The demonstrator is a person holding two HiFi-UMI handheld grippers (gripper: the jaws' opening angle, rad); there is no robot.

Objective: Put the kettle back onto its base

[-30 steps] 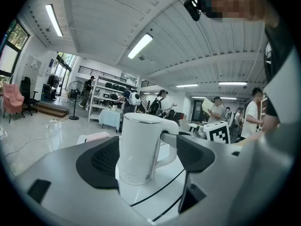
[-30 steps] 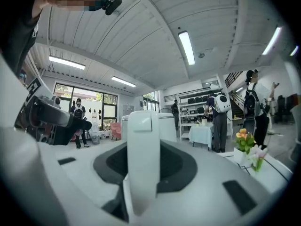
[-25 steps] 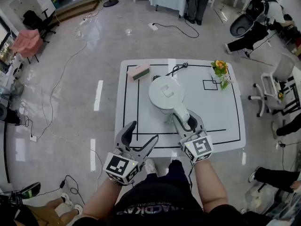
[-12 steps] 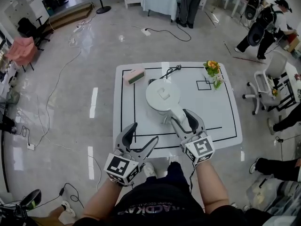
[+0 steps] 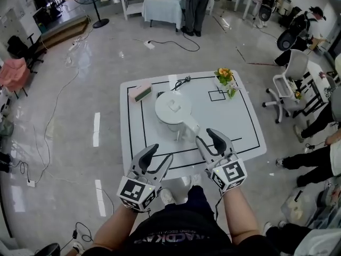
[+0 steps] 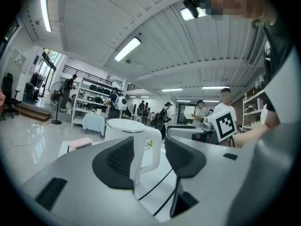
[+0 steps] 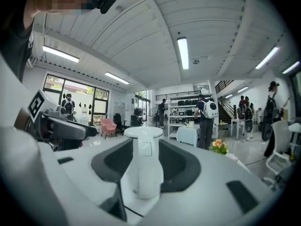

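The white kettle point(image 5: 172, 109) stands upright on the white table point(image 5: 234, 122), handle point(image 5: 190, 127) turned toward me. Its base is hidden beneath it; a black cord point(image 5: 181, 82) runs off behind it. My right gripper point(image 5: 206, 137) hovers just short of the handle, its jaws closing with the pads off it. In the right gripper view the handle point(image 7: 146, 168) fills the gap ahead of the right gripper point(image 7: 146, 192). My left gripper point(image 5: 161, 153) hangs at the table's near edge, jaws closing on nothing. The left gripper point(image 6: 149, 155) looks toward the kettle point(image 6: 128, 140).
A pink box point(image 5: 140, 92) lies at the table's far left and a small bunch of flowers point(image 5: 225, 77) at the far right, beside a small black outlined square point(image 5: 217, 95). An office chair point(image 5: 282, 87) and several people stand around the table.
My right gripper has let go of the kettle's handle and drawn back toward me. The left gripper's jaws have narrowed. The kettle stays where it stood.
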